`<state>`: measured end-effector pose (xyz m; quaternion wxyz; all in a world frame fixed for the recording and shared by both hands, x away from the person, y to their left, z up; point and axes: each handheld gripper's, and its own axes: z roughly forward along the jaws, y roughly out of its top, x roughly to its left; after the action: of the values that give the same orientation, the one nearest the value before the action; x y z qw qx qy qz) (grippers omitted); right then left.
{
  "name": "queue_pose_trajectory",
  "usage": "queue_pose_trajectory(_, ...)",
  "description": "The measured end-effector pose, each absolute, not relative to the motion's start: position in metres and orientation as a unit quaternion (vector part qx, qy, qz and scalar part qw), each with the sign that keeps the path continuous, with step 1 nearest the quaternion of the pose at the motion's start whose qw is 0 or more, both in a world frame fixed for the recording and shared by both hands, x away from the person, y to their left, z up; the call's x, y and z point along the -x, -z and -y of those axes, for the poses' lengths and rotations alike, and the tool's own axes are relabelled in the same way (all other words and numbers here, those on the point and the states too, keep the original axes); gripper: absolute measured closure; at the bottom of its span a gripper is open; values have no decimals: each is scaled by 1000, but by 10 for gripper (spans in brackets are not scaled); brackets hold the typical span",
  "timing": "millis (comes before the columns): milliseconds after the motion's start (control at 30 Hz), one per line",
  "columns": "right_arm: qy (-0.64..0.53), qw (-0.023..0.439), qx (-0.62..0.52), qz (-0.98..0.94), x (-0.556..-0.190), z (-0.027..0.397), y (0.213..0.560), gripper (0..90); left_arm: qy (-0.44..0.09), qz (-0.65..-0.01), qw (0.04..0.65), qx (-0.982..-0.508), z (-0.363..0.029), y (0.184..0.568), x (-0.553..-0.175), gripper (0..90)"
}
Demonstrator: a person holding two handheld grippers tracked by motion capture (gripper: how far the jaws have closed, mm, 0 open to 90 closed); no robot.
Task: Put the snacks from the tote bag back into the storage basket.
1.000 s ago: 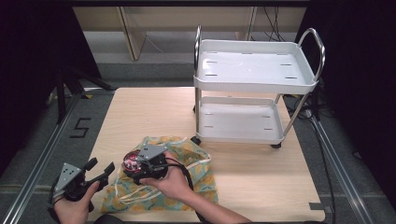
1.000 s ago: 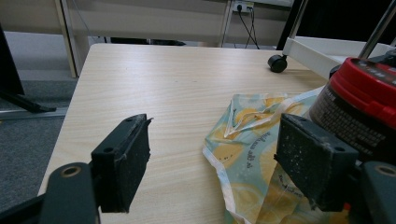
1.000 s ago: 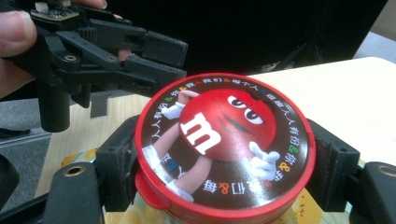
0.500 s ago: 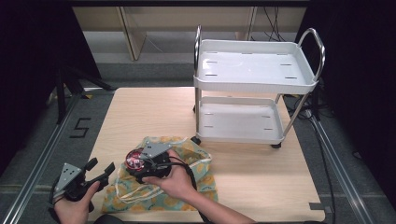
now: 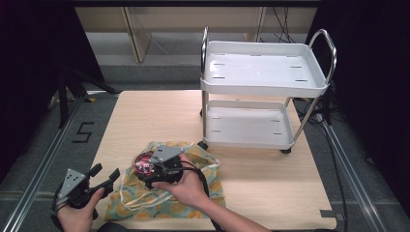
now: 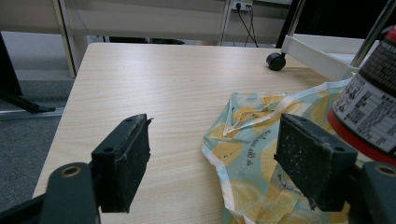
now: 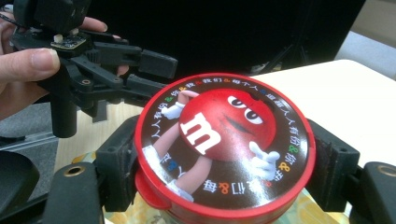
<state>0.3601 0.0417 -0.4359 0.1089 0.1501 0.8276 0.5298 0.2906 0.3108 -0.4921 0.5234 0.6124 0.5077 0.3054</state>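
A round M&M's tin with a red lid (image 7: 223,143) sits between the jaws of my right gripper (image 7: 223,168), which is shut on its sides. In the high view that right gripper (image 5: 153,170) holds the tin (image 5: 144,165) just above a yellow-and-teal lemon-print bag (image 5: 167,200) lying near the table's front edge. My left gripper (image 5: 104,179) stands open to the left of the bag, nothing between its jaws. In the left gripper view the bag (image 6: 261,154) lies on the right, with the tin's labelled side (image 6: 373,105) at the far right.
A white two-shelf cart (image 5: 263,72) with chrome handles stands on the table's (image 5: 154,116) back right, one caster (image 6: 275,61) close to the bag. The bag's white drawstrings (image 5: 140,195) loop over the cloth. Black stand legs (image 5: 72,82) rise off the table's left.
My right gripper has shifted the tin slightly toward the front and right over the bag. The left gripper has stayed where it was.
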Motion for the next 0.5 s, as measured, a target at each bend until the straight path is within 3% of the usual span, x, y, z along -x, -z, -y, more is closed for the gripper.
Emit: queue_pose_trajectory(500,-525,120,-158,-828,-360,-21,429,268,-309,-503,529,-610,-309,492,-291,254)
